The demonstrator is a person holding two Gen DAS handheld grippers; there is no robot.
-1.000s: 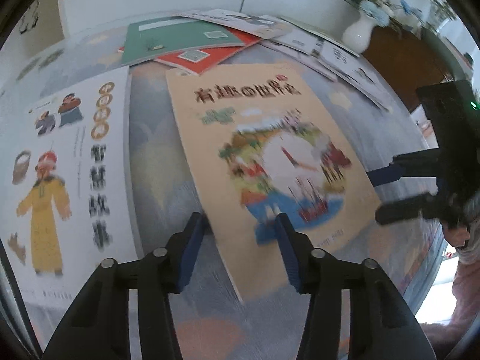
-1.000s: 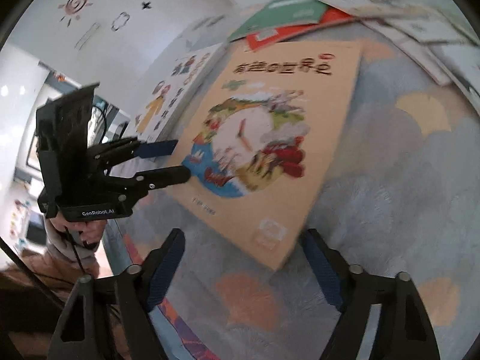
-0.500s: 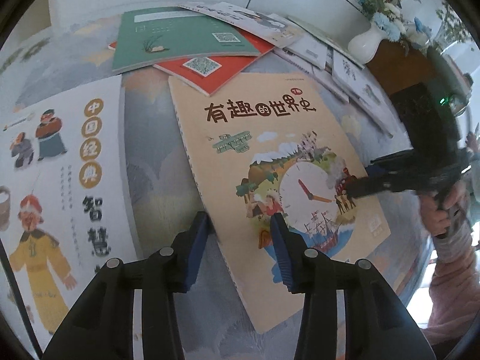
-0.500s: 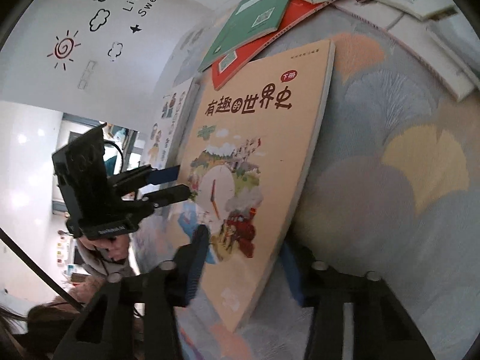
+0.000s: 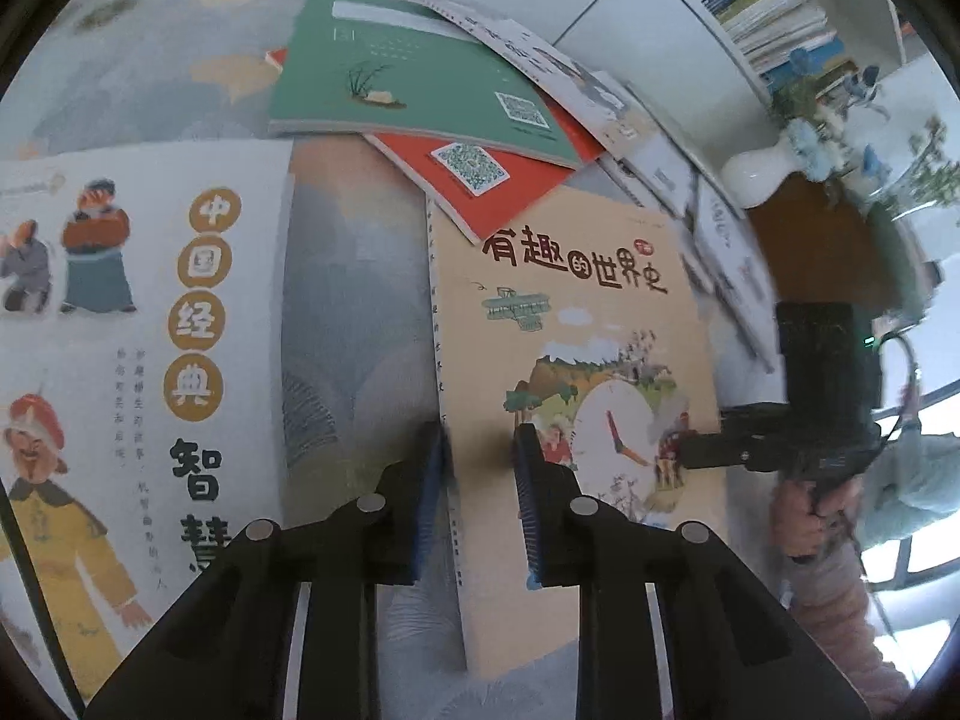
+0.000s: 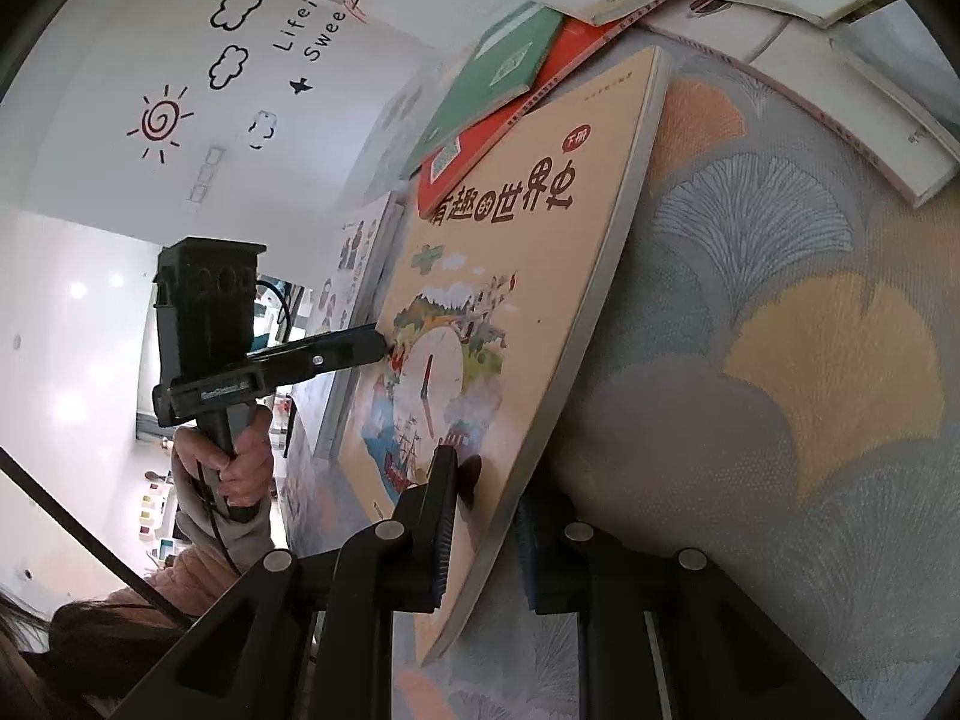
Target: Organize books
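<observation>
On the patterned tablecloth (image 5: 354, 324): one tan picture book (image 5: 576, 360), its far corner tucked under a red book (image 5: 480, 180) at 12 o'clock. My left gripper (image 5: 477, 450) has just been closing and now clamps its spine edge; my right gripper (image 6: 486, 516) has just been closing too and pinches the opposite edge. White book (image 5: 138, 324) lies at 9 o'clock.

Clock-cover book (image 5: 576, 360) on the tablecloth (image 5: 354, 324), right of the figures book (image 5: 138, 360), before the notebook pile (image 5: 420, 90).

Bright daylight, soft shadows, fisheye-bent edges, slight motion blur.
</observation>
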